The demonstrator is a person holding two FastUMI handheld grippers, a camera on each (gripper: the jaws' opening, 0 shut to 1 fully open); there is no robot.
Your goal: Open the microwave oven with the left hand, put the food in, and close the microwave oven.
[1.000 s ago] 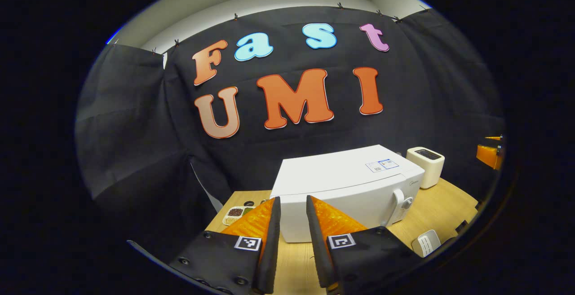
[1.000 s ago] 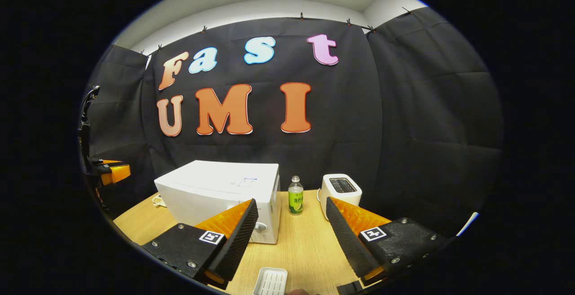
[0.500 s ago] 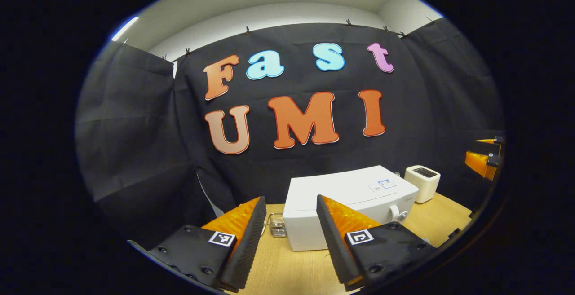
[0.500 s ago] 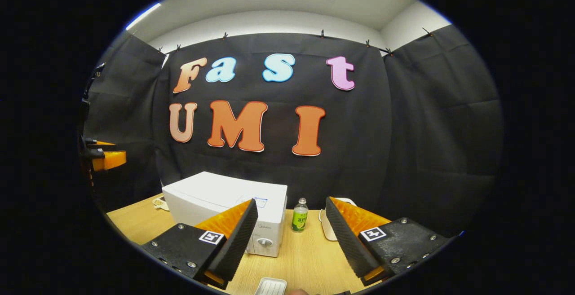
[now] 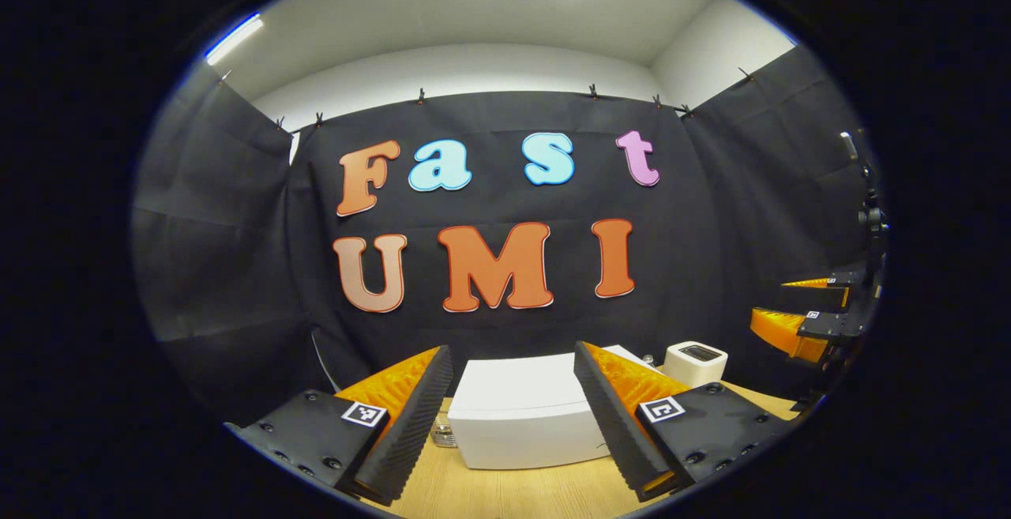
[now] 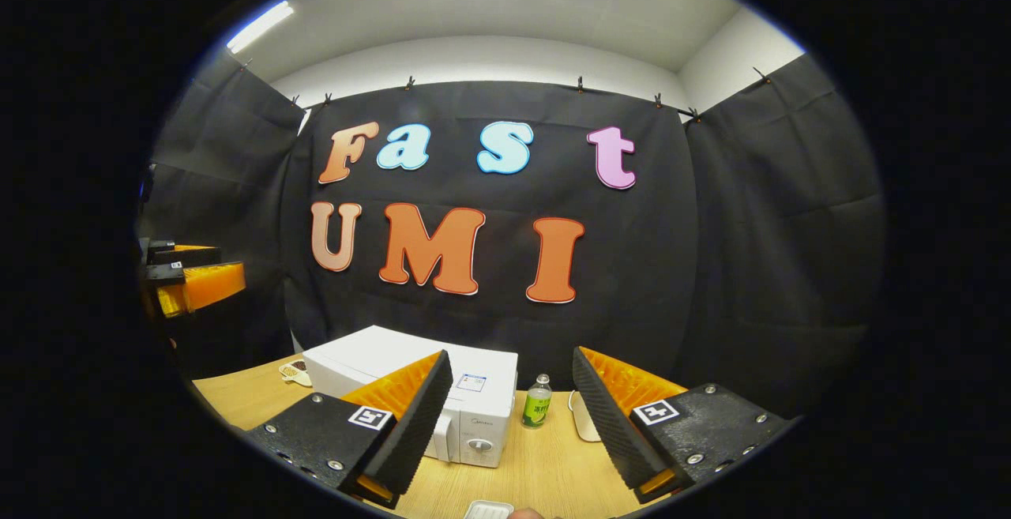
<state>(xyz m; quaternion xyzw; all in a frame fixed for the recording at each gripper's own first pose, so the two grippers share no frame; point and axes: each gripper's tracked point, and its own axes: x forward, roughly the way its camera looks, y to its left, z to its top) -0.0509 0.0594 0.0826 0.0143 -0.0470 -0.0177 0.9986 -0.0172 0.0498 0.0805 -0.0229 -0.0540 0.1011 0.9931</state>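
With both grippers spread and empty, we lower the left gripper [image 5: 509, 416] toward the microwave oven [image 6: 442, 393], whose door is shut, and approach its handle [image 6: 444, 438] squarely across the worktop [image 6: 545, 464].

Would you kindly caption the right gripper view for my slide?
Open right gripper above the table, facing closed microwave and bottle.

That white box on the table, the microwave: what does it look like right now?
The microwave is a white, smooth, plastic-looking box standing upright on the wooden table. Its door looks shut. On the front's right side sits a round knob beside an upright handle, and a small sticker lies on its flat top. A green bottle stands just to its right, apart from it. Neither tool touches it.
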